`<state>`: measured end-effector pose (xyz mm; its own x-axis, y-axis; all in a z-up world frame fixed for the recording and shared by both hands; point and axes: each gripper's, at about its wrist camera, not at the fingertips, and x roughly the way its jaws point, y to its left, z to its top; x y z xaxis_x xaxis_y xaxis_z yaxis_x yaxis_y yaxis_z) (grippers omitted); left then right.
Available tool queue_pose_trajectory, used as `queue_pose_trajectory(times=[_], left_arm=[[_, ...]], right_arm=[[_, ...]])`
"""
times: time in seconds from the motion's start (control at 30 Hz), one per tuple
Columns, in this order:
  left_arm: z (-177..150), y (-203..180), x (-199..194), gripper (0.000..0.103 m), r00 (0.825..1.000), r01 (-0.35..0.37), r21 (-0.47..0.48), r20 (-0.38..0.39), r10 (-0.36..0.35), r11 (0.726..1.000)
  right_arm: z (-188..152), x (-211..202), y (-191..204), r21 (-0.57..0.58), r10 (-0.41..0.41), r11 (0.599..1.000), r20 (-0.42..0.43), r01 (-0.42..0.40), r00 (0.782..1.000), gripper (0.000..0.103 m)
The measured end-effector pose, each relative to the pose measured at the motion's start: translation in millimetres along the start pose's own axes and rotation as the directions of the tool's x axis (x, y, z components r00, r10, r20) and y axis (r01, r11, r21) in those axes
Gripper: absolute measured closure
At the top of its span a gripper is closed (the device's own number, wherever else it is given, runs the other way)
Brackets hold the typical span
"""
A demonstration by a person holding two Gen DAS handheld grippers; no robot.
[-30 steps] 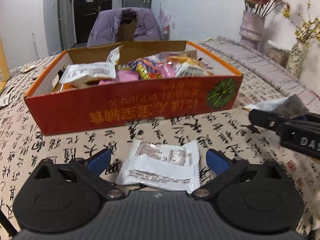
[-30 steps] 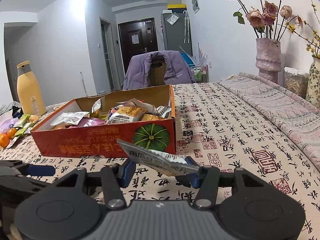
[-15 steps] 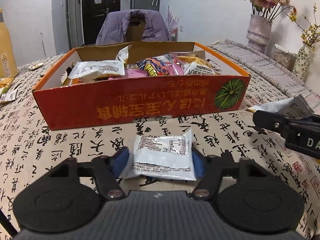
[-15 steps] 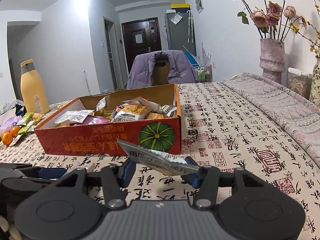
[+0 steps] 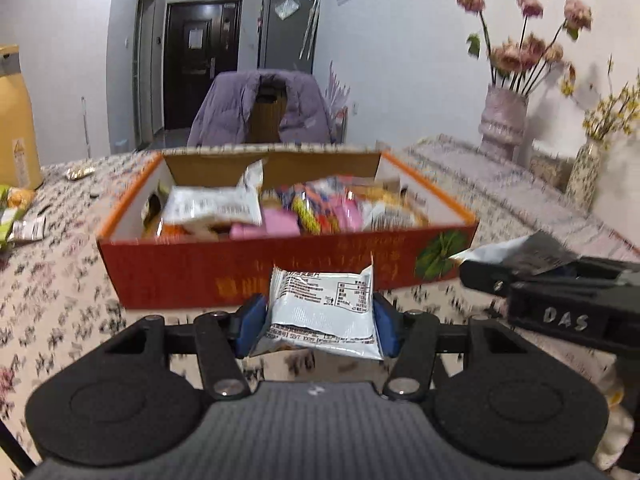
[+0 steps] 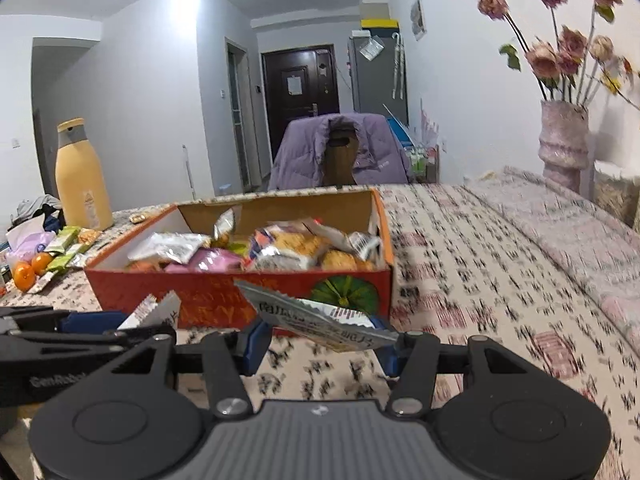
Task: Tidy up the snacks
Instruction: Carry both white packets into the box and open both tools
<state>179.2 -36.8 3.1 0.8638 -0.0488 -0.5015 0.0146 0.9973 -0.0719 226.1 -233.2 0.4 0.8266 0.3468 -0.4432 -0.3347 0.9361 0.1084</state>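
Closest in the left wrist view, the left gripper (image 5: pixel 318 322) has a white snack packet (image 5: pixel 322 308) between its blue pads (image 5: pixel 250 322), one pad on each short side, and the jaws are closing in on it. The packet sits flat across the gap and bends a little, so the squeeze looks soft, likely so the snack inside does not get crushed. It seems to be lifted clear of the worktop (image 5: pixel 52 308), though the blur makes that hard to be sure of. Just to its right, the right gripper (image 6: pixel 322 344) holds a silver packet (image 6: pixel 316 316) pinched between narrow jaws, and this one tilts up at its left end. Both packets are held out in front, pointing toward the red box (image 5: pixel 280 272), which is probably where they are meant to go. The box stands open on the worktop just past the two grippers, with a green pumpkin picture on its front wall. It is already piled with snacks (image 6: pixel 280 244), white, pink and orange ones, so new packets will have to land on top of the pile. Off to the left, more loose snacks and some oranges (image 6: pixel 30 270) lie beside a tall yellow bottle (image 6: pixel 82 178), not yet put away. Far back, a chair with a purple coat (image 6: pixel 338 152) stands at the worktop's end, and a vase of flowers (image 6: pixel 562 142) stands at the right.
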Motion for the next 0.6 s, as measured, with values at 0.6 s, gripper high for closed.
queue_pose_trajectory(times=[0.6], left_arm=[[84.9, 40.3, 33.6, 0.046, 0.986, -0.08, -0.056, 0.145, 0.088, 0.995]], right_arm=[[82.0, 61.1, 26.9, -0.047, 0.016, 0.999, 0.098, -0.011, 0.995, 0.05]])
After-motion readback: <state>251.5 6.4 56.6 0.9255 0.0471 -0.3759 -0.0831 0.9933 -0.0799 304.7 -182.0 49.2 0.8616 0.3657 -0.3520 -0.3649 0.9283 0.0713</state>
